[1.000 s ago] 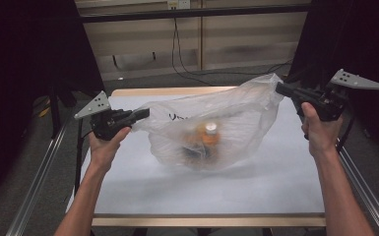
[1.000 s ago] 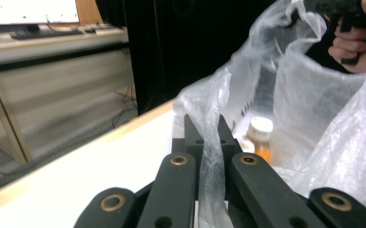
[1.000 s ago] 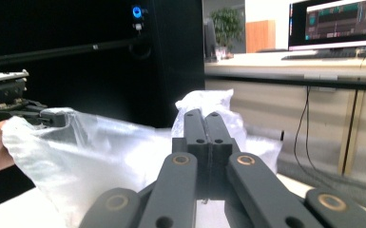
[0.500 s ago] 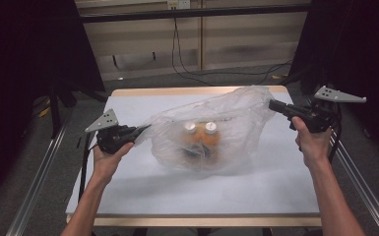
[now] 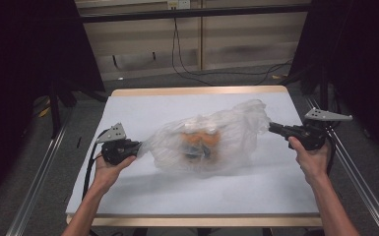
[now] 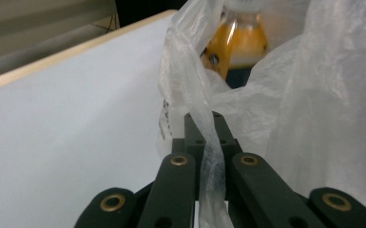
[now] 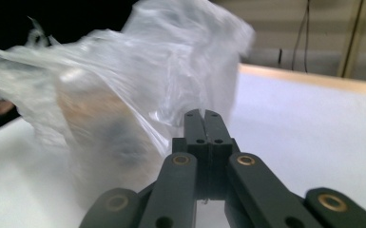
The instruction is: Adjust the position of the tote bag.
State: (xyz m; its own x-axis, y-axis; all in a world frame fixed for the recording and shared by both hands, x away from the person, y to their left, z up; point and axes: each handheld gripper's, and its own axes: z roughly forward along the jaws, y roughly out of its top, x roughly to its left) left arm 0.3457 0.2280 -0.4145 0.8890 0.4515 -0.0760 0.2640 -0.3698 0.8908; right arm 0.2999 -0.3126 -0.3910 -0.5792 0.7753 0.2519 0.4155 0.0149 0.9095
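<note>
A clear plastic bag (image 5: 211, 140) rests on the white table (image 5: 187, 196) with orange-filled bottles (image 5: 199, 137) inside it. My left gripper (image 5: 137, 146) is shut on the bag's left edge; in the left gripper view a strip of the bag (image 6: 209, 156) runs between the closed jaws, with an orange bottle (image 6: 237, 45) behind. My right gripper (image 5: 271, 128) is shut on the bag's right edge. In the right gripper view the bag (image 7: 123, 95) bulges blurred to the left of the closed jaws.
The table's wooden rim (image 5: 197, 90) runs along the far side. Metal rails (image 5: 34, 187) flank the table on both sides. Cables (image 5: 187, 54) hang over the floor behind. White table surface lies open in front of the bag.
Both grippers have sunk toward the table with the bag stretched between them. The bag, which hung higher, now sags onto the tabletop with its bottles.
</note>
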